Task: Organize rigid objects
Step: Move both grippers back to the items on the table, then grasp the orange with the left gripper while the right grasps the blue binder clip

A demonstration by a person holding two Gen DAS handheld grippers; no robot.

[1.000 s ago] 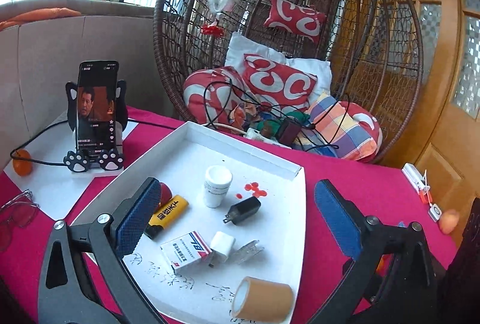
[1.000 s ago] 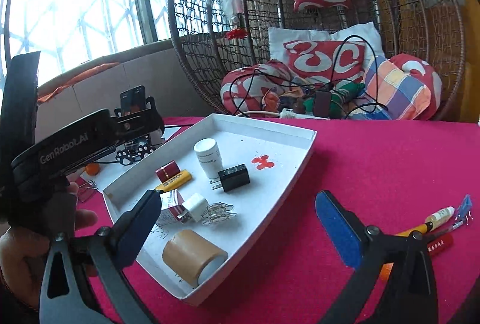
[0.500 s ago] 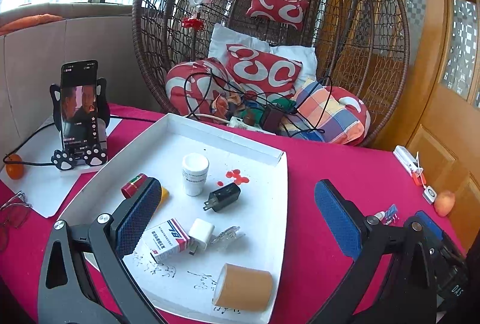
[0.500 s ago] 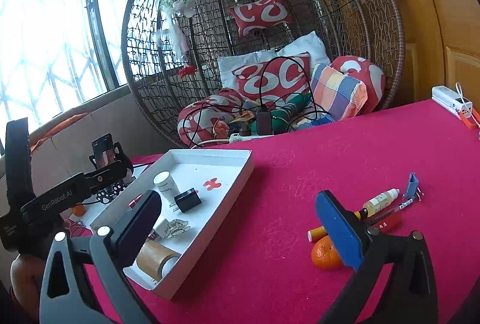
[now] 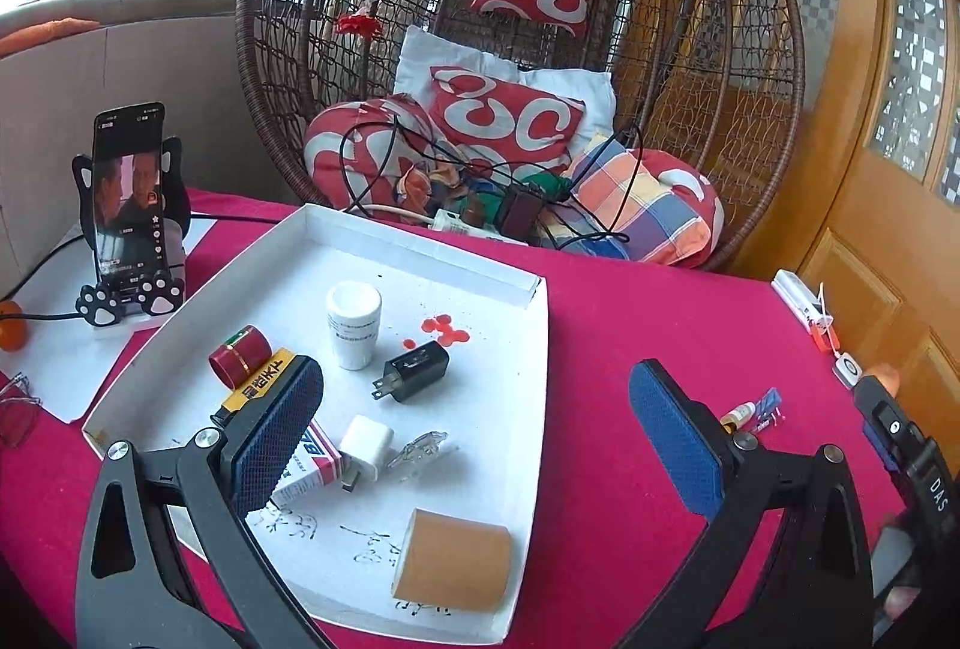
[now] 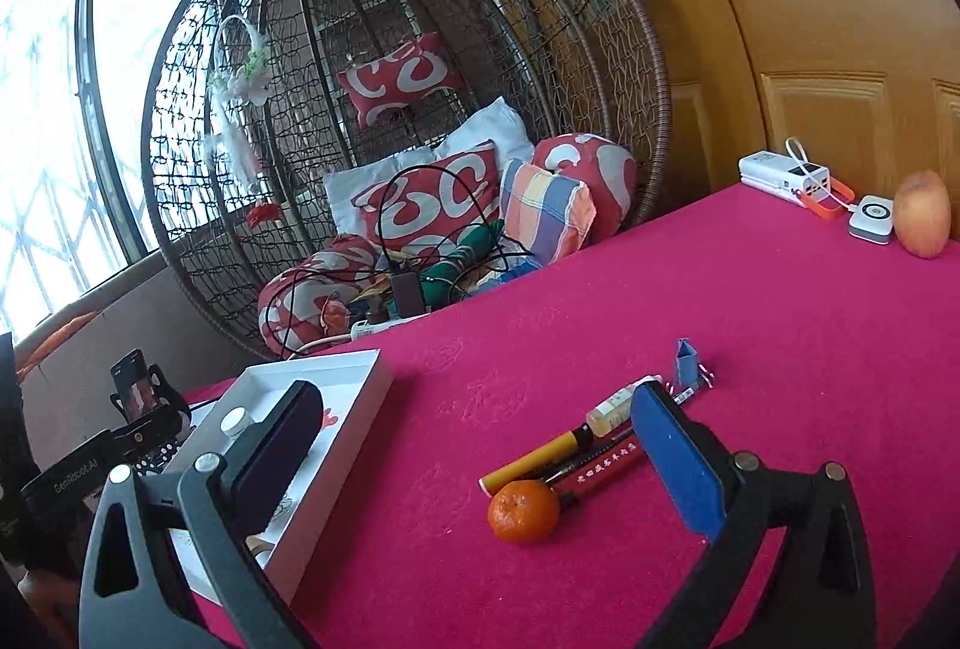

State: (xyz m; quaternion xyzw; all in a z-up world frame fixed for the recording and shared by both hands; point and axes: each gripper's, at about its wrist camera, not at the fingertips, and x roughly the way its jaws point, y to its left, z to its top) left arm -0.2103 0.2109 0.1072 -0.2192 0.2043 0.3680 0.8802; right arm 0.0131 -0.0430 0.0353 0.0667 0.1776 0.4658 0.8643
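Tangerine (image 6: 523, 510) between right tongs (image 6: 474, 445) tips, untouched | both tongs apart | left tongs (image 5: 474, 439) over tray (image 5: 420, 253)

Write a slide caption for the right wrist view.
Open right tool above a tangerine and pens on the red tablecloth.

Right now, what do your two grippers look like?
Both look alike. The left gripper and right gripper each have two black angular fingers with round silver bolts, and each finger ends in a bumpy blue pad. White lettering is printed on the black bodies. No sleeves or cables show.
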